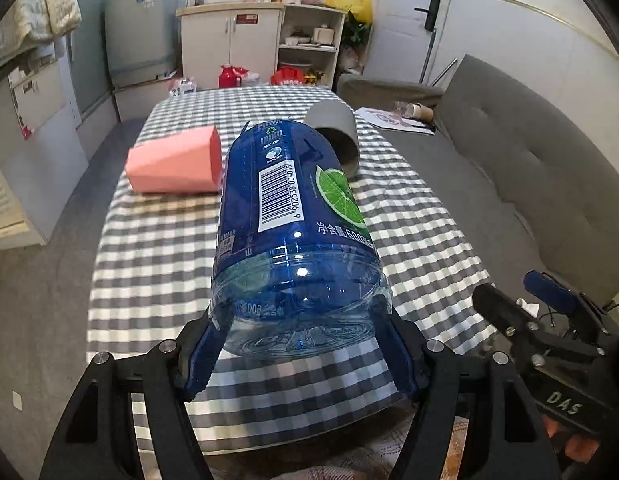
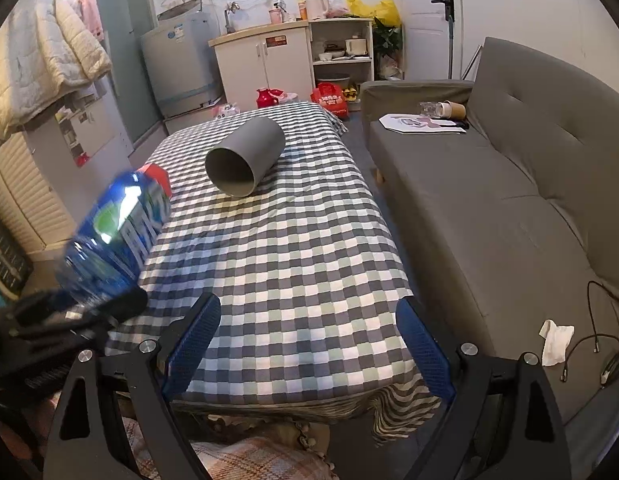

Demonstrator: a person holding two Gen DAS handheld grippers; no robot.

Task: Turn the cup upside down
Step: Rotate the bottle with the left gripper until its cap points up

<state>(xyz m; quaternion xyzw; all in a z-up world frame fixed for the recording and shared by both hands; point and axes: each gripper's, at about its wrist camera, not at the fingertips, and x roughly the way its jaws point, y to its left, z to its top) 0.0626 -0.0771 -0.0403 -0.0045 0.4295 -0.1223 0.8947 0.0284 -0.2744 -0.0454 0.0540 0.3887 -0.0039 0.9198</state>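
My left gripper [image 1: 303, 316] is shut on a blue see-through plastic cup [image 1: 285, 216] with a barcode and a lime label. It holds the cup near its moulded base, tilted above the checked tablecloth [image 1: 157, 248], far end pointing away. The right wrist view shows this cup [image 2: 113, 236] blurred at the left. A pink cup [image 1: 177, 162] lies on its side beyond it. A grey cup [image 2: 245, 156] also lies on its side, mouth toward me. My right gripper [image 2: 309, 302] stands open over the table's near edge, with nothing between its fingers.
A grey sofa [image 2: 489, 200] runs along the table's right side, with papers [image 2: 421, 124], a tissue [image 2: 555, 340] and cables on it. White cabinets [image 2: 269, 60], a washing machine [image 2: 181, 64] and a red jug [image 2: 267, 98] stand beyond the far end.
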